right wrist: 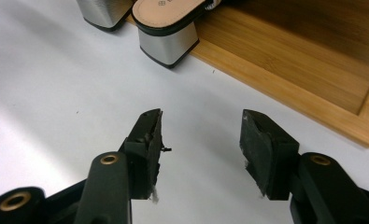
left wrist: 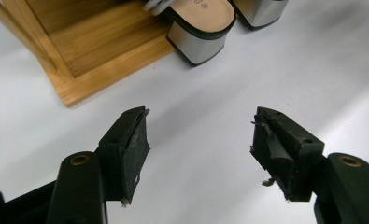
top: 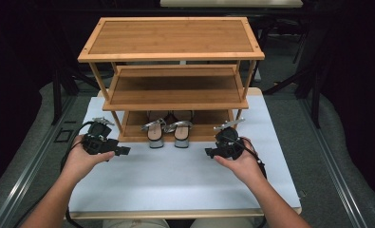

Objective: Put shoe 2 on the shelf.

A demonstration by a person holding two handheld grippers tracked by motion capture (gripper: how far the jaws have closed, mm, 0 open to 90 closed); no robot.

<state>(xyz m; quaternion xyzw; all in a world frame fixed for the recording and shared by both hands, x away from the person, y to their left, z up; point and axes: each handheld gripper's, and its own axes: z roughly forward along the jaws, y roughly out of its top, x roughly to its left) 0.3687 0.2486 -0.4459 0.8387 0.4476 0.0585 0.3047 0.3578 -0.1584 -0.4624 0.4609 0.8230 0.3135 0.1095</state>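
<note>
A pair of silver block-heel sandals stands on the bottom shelf of a wooden shoe rack, heels jutting over its front edge: the left sandal and the right sandal. My left gripper hovers over the white table in front of the rack's left end, open, nothing between its jaws. My right gripper hovers in front of the rack's right end, open and empty too. In the left gripper view the open left gripper faces a sandal heel. In the right gripper view the right gripper faces a heel.
The rack has three bamboo shelves; the top shelf and middle shelf are bare. It stands at the far side of a white tabletop. Dark floor and metal frames surround the table.
</note>
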